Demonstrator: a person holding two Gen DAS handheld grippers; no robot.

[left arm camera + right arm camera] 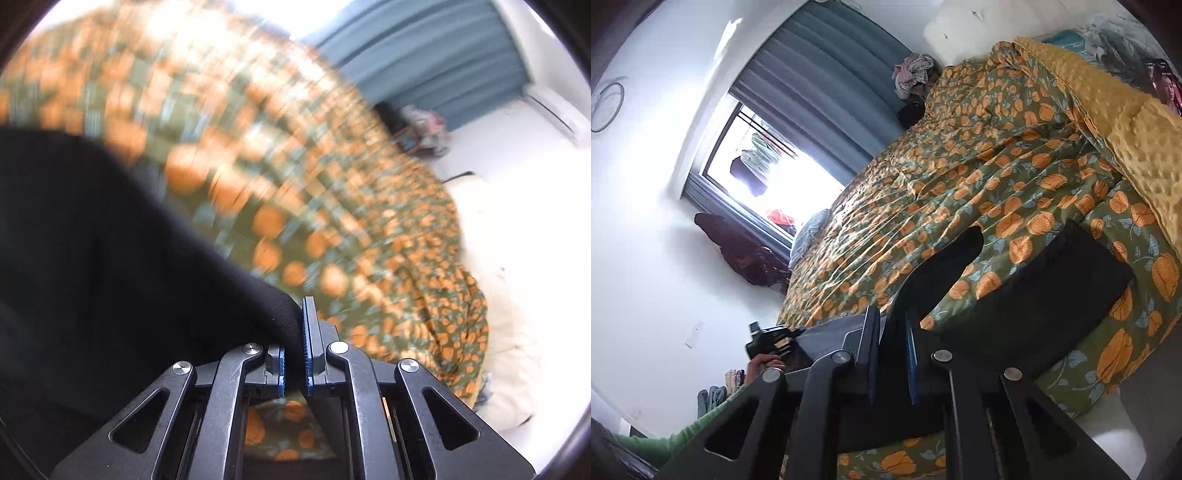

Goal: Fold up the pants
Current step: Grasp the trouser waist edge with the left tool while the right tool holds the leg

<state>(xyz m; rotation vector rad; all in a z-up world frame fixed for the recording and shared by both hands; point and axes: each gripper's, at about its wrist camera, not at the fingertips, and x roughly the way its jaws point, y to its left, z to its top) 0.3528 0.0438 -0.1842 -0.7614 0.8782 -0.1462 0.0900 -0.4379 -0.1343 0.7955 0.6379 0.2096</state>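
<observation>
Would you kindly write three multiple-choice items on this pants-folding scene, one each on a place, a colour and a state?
1. Where do the black pants lie?
A. on the floor
B. on the floral bedspread
C. on a chair

2. What colour is the dimpled blanket along the bed's far edge?
A. mustard yellow
B. white
C. red

3. How stands the left gripper?
A. wide open, nothing in it
B. shut on black cloth
C. shut on the curtain

Answers:
1 B, the right wrist view shows the dark cloth spread over the orange-flowered cover.
2 A, it lies yellow beside the floral print.
3 B, the left wrist view shows black fabric pinched between its jaws.
</observation>
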